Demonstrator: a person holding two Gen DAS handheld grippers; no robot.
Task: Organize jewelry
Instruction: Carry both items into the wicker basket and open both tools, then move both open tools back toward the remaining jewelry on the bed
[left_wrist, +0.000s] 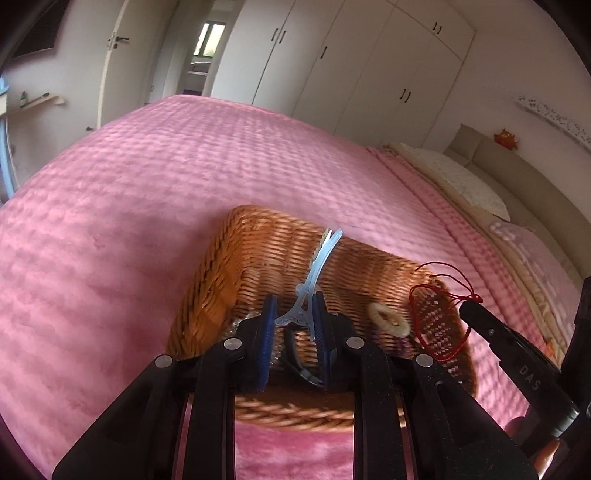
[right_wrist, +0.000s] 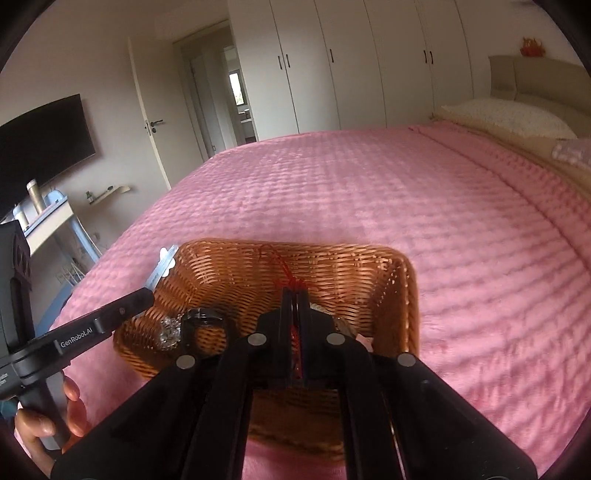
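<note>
A woven wicker basket (left_wrist: 258, 258) sits on the pink bedspread; it also shows in the right wrist view (right_wrist: 369, 269). My left gripper (left_wrist: 294, 301) is shut on a pale blue hair clip (left_wrist: 317, 273) and holds it over the basket. My right gripper (right_wrist: 294, 291) is shut on a red string bracelet (right_wrist: 284, 271), which dangles over the basket's right end in the left wrist view (left_wrist: 436, 321). Inside the basket lie a cream ring-shaped piece (left_wrist: 388, 319), a sparkly piece (right_wrist: 168, 330) and a dark clip (right_wrist: 203, 315).
The pink bedspread (right_wrist: 369, 184) spreads wide around the basket. Pillows (right_wrist: 506, 114) and a headboard lie at the right. White wardrobes (right_wrist: 351, 62), a door (right_wrist: 151, 110) and a wall television (right_wrist: 44, 136) stand beyond the bed.
</note>
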